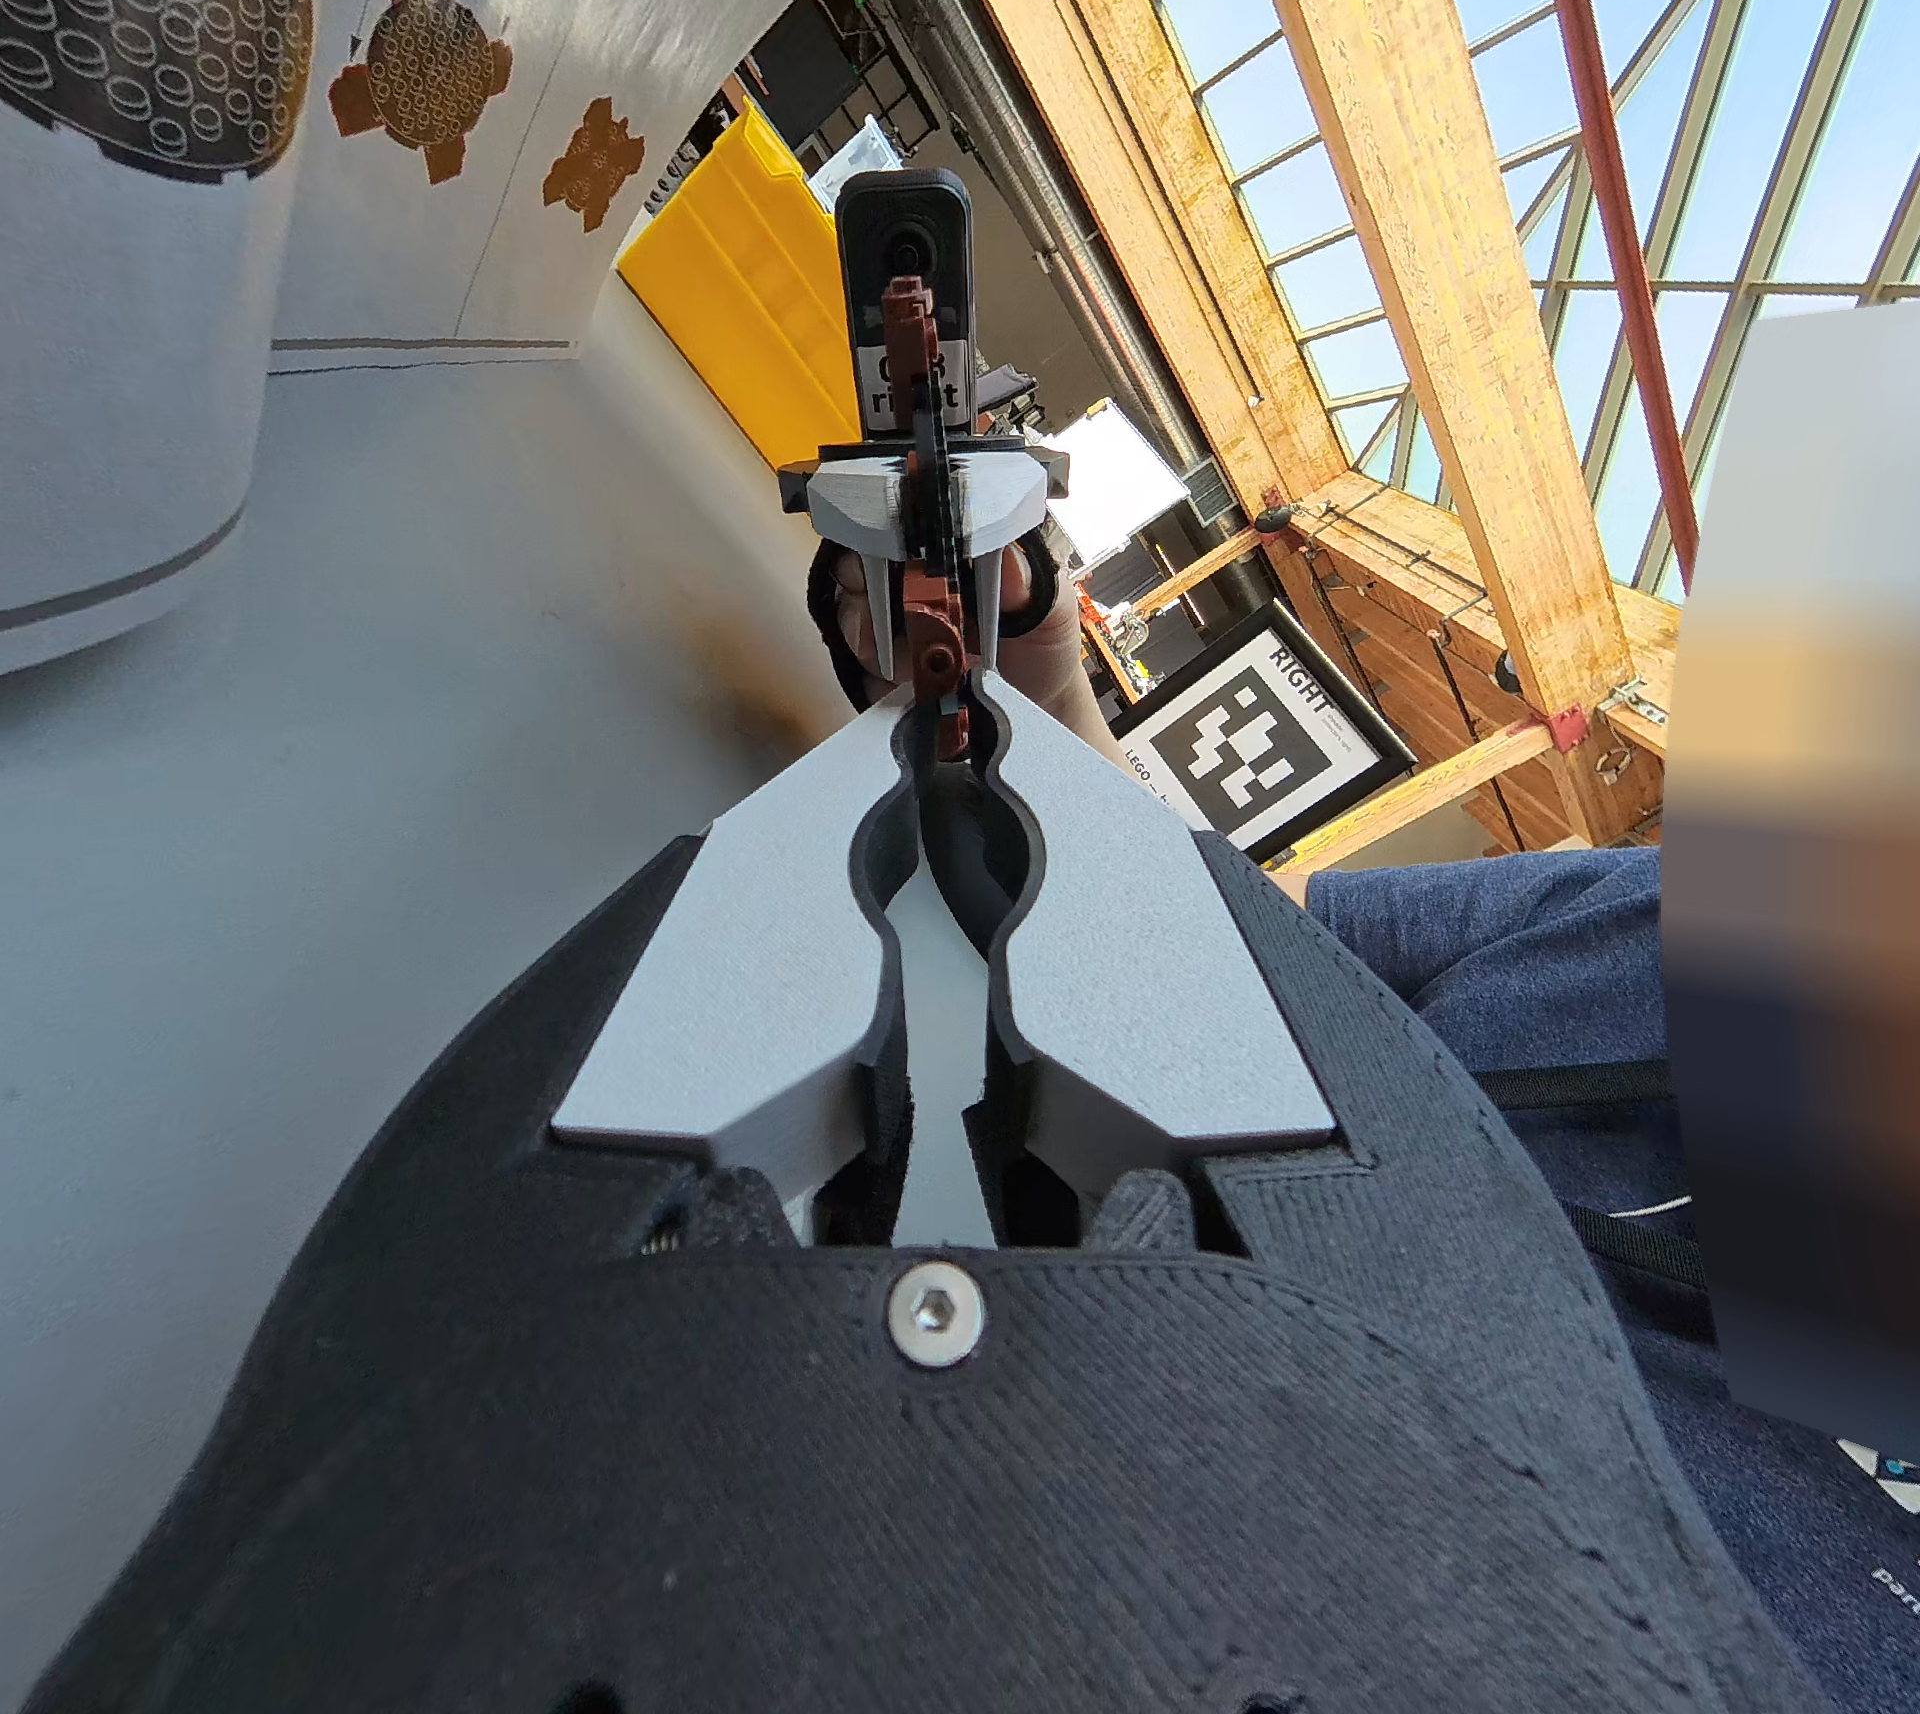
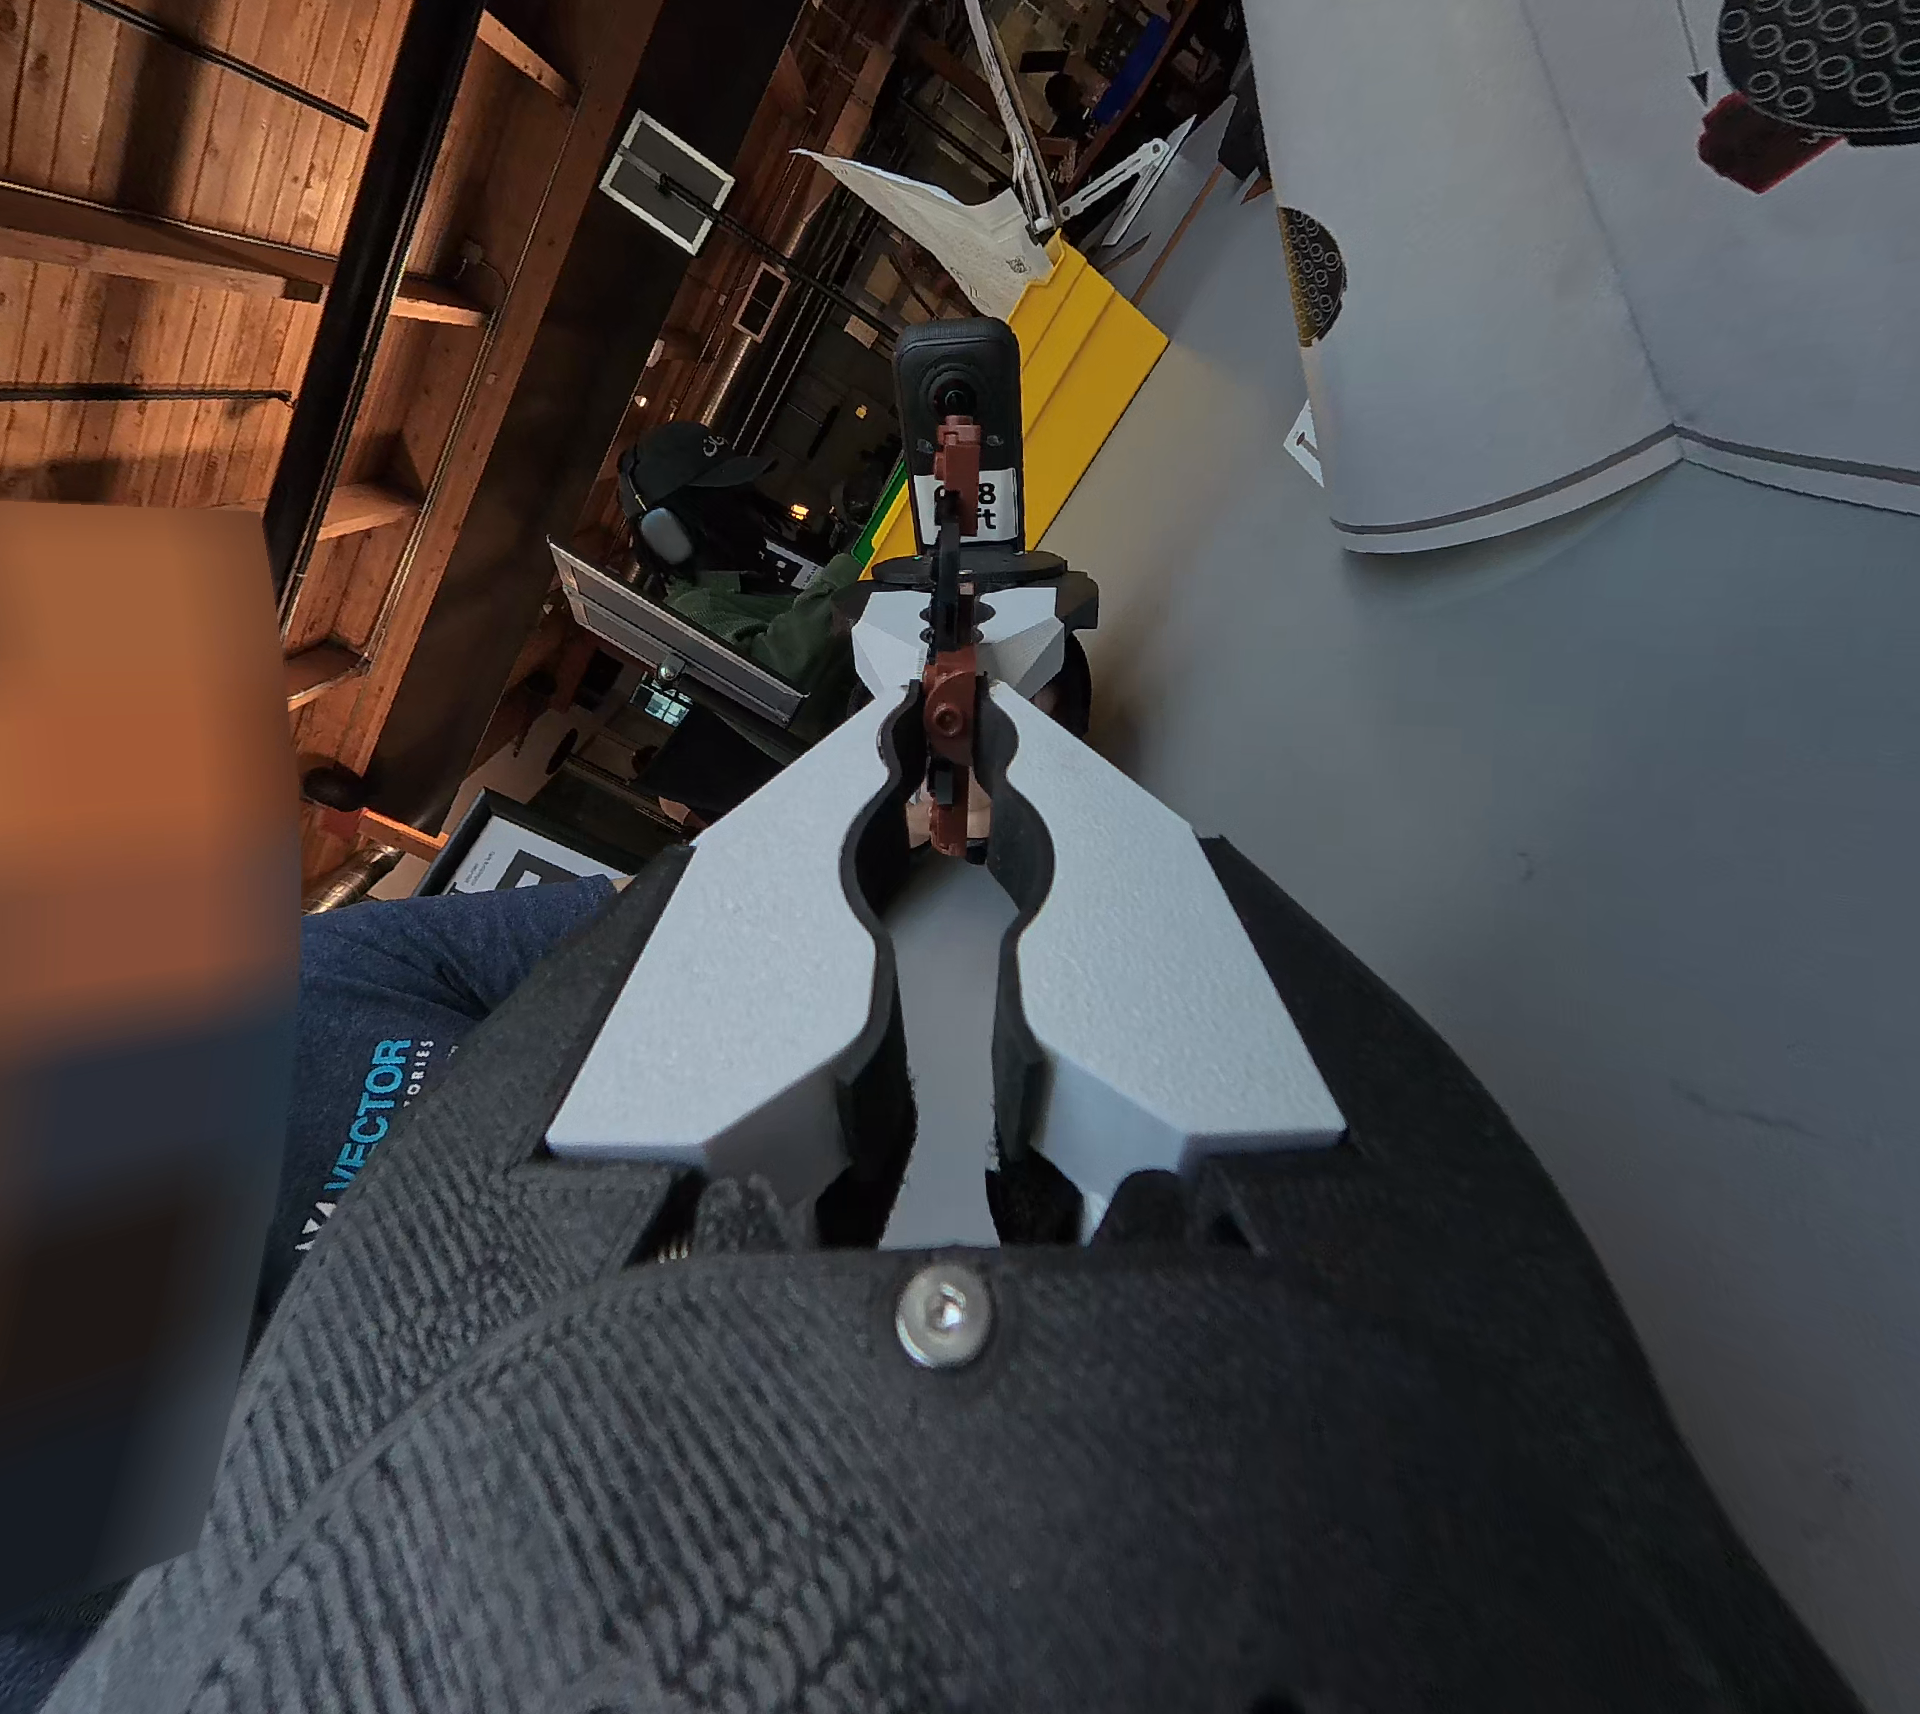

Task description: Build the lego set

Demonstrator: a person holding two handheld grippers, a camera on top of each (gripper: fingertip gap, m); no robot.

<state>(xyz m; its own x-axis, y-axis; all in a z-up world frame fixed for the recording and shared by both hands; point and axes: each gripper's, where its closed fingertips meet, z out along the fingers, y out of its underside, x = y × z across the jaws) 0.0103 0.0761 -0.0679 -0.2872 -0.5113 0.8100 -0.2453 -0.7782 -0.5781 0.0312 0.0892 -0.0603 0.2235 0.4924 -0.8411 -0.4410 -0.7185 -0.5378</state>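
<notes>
Both pairs of fingers were pinching the same thing, held up in the air between them: a thin lego assembly of black plate and reddish-brown pieces, seen edge-on. The left gripper nipped one end, the right gripper the other, facing each other tip to tip. It looked light and stiff, but I judged the studded joints liable to pop under twisting, so gripping the flat faces near the seam seemed wisest. Behind lay the instruction sheet on the table and a yellow bin.
</notes>
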